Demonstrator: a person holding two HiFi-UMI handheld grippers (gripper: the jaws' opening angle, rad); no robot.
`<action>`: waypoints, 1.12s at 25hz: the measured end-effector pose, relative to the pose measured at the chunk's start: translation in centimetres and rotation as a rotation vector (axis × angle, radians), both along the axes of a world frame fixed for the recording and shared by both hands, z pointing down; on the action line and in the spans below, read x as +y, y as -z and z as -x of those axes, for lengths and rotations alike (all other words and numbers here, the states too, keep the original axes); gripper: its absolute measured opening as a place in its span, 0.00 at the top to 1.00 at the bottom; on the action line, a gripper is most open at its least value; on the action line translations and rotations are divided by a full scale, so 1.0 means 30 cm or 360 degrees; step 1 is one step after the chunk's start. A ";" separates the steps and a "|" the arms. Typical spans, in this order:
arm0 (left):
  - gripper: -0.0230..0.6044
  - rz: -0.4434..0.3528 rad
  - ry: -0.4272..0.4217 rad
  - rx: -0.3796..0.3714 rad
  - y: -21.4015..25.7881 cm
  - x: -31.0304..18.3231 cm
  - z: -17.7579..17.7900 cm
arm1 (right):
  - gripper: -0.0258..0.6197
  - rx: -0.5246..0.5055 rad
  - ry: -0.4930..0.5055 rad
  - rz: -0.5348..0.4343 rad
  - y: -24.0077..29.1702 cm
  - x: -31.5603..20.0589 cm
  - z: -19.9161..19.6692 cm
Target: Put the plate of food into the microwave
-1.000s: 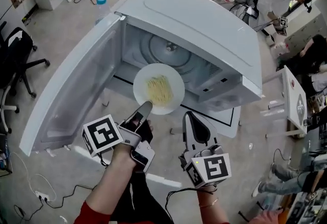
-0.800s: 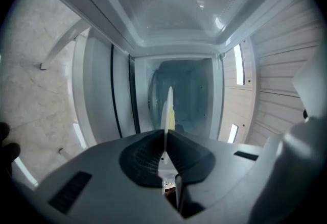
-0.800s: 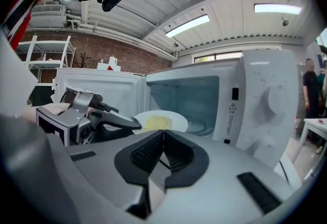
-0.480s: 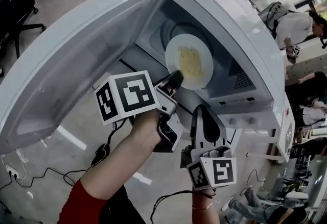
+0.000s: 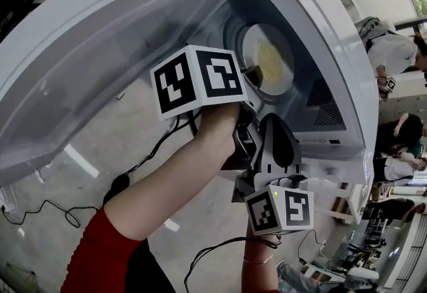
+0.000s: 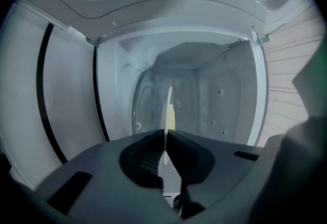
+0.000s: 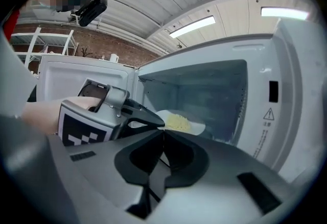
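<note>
One white plate (image 5: 261, 33), yellow food (image 5: 270, 61) heaped; left gripper (image 6: 165, 136) clamps rim; right gripper (image 7: 163, 135) closed, empty.

White plate (image 5: 264, 32) of yellow food (image 5: 270, 61) inside white microwave (image 5: 333, 38) (wide open)

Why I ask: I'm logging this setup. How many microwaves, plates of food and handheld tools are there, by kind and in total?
Microwave: 1
Plate of food: 1
Tools: 2 (left tool, right tool)
Total: 4
</note>
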State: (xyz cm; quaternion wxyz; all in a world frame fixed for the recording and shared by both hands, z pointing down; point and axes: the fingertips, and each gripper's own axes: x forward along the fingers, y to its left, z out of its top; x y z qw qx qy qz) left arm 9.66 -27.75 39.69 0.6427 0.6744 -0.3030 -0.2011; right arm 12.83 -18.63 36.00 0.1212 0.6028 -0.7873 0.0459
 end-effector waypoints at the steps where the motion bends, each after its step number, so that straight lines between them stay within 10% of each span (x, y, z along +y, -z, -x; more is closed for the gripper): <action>1: 0.93 0.0009 -0.0005 0.0001 -0.005 -0.011 -0.002 | 0.94 -0.0007 0.0001 -0.0002 0.000 -0.007 0.003; 28: 0.91 -0.0118 -0.0236 -0.0668 0.010 -0.181 -0.026 | 0.94 -0.0027 -0.0022 -0.0002 0.043 -0.084 0.016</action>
